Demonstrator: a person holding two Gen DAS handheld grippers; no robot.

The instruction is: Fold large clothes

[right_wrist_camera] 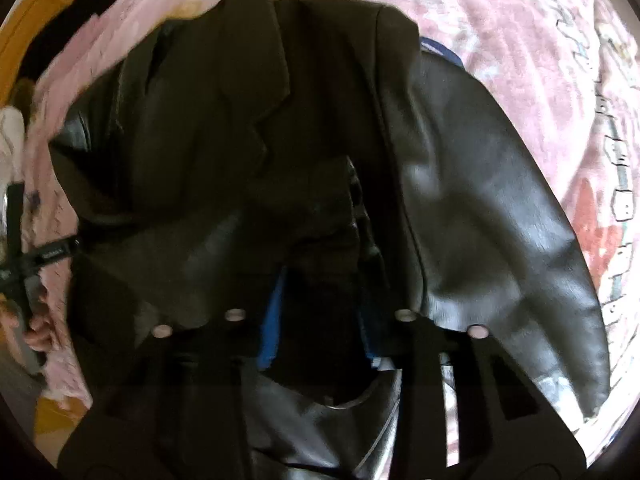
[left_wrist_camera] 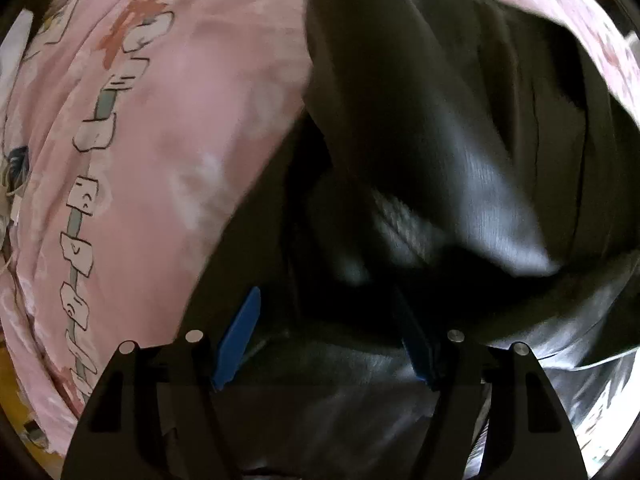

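Lying spread over a pink printed bedcover (right_wrist_camera: 520, 52), with cover showing on the upper, left and right sides of the right wrist view and all down the left of the left wrist view. Showing a strip of yellow-brown floor (right_wrist_camera: 36, 28) at the far upper left edge of the right wrist view, beyond the cover's border. Leaving open cloth for moving to the right of the sleeve and to the left of the garment's diagonal edge.

Black leather jacket (right_wrist_camera: 224, 128): lying front up, notched lapels pointing away from the camera, glossy grain catching light. Sleeve (right_wrist_camera: 492, 216) running down the right side, smooth and slightly creased, cuff end reaching toward the lower right. Bunching into dark folds at the centre, detail there blurred.

Right gripper (right_wrist_camera: 320, 320): pointing steeply down over the jacket's middle, blue pads drawn fairly near each other with a dark fold of jacket between them; gripping or merely bracketing cannot be told through shadow and blur.

Left gripper (left_wrist_camera: 328, 340): pointing down, blue fingers (left_wrist_camera: 240, 340) standing spread apart, nothing pinched, jacket leather lying beneath and ahead of them, its edge crossing diagonally against the pink cover.

A hand (right_wrist_camera: 38, 332) showing at the left edge of the right wrist view, holding a black handle beside the cover.
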